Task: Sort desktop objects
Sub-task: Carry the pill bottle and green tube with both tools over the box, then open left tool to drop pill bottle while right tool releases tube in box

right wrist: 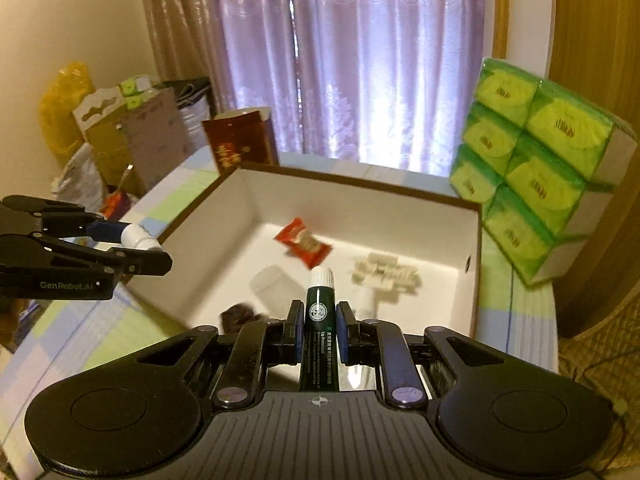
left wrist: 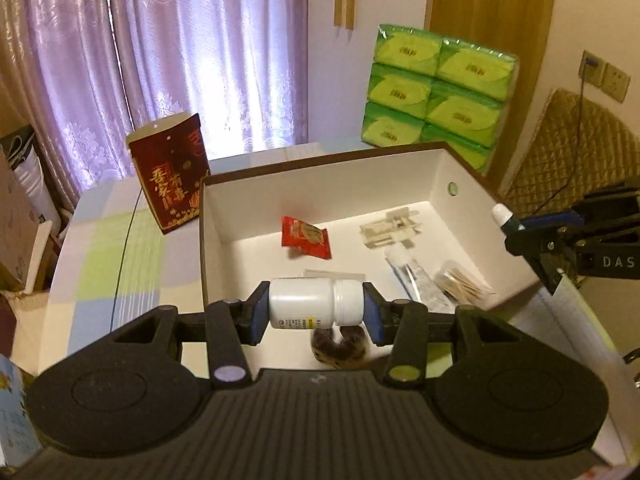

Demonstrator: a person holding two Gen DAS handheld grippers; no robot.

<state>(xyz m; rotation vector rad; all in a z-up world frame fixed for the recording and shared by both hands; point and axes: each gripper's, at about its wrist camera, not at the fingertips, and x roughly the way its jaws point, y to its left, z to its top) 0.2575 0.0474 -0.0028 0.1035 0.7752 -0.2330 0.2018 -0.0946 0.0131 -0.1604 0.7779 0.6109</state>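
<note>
In the left wrist view my left gripper [left wrist: 316, 306] is shut on a white pill bottle [left wrist: 308, 302], held sideways over the near part of the white storage box [left wrist: 248, 204]. My right gripper [right wrist: 319, 320] is shut on a dark green tube with a white cap [right wrist: 319, 308], pointing into the same box [right wrist: 460, 232]. Each gripper shows in the other's view: the right gripper [left wrist: 514, 232] at the box's right rim, the left gripper [right wrist: 154, 250] at its left rim. In the box lie a red packet [left wrist: 306, 236], white plastic parts [left wrist: 390, 226], a silver tube [left wrist: 416, 280], a toothpick bag [left wrist: 464, 284] and a brown hair tie [left wrist: 340, 346].
A dark red gift box [left wrist: 172, 176] stands behind the box's left corner. Stacked green tissue packs [left wrist: 436, 92] rise at the back right. A thin black cable [left wrist: 124, 256] runs across the checked tablecloth [left wrist: 104, 264]. Cartons and bags [right wrist: 120, 140] crowd the floor to the left.
</note>
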